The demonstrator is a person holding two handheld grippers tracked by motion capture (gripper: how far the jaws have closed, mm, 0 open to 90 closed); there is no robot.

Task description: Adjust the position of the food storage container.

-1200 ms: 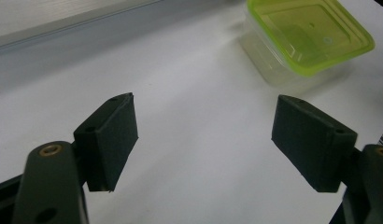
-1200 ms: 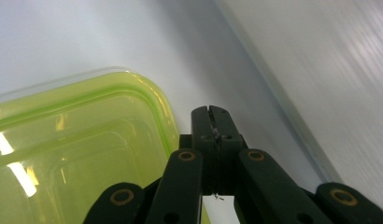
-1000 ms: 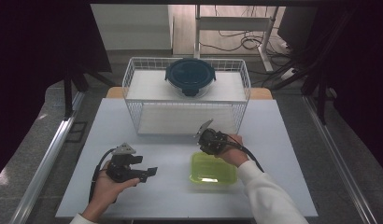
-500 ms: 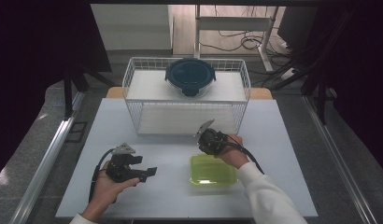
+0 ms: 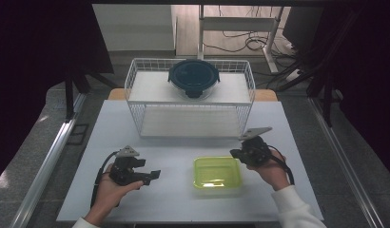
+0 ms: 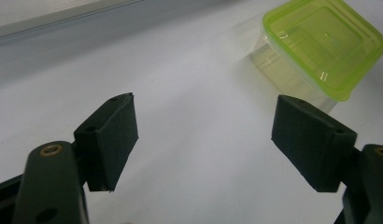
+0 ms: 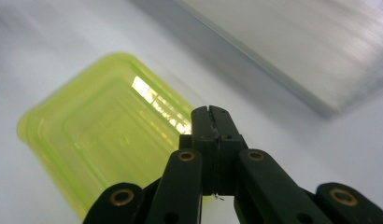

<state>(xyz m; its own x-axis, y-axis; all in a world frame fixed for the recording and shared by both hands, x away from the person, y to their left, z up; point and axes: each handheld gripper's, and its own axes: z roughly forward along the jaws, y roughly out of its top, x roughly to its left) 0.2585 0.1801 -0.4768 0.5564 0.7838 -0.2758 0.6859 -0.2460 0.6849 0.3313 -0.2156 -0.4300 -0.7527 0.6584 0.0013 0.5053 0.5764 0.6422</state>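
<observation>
left gripper [image 5: 152, 176]: black body, grey three-cornered plate on top, black cable trailing
right gripper [image 5: 235, 153]: black, grey plate on top, black looped cable
jaws: black arms, brass-coloured rivets, square dark pads [image 6: 113, 135]
sleeve [image 5: 294, 209]: white, on the right arm

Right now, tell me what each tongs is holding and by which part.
Nothing is held. The left tongs stand open over bare table, and the right tongs are shut with nothing between them, beside the green-lidded container.
</observation>
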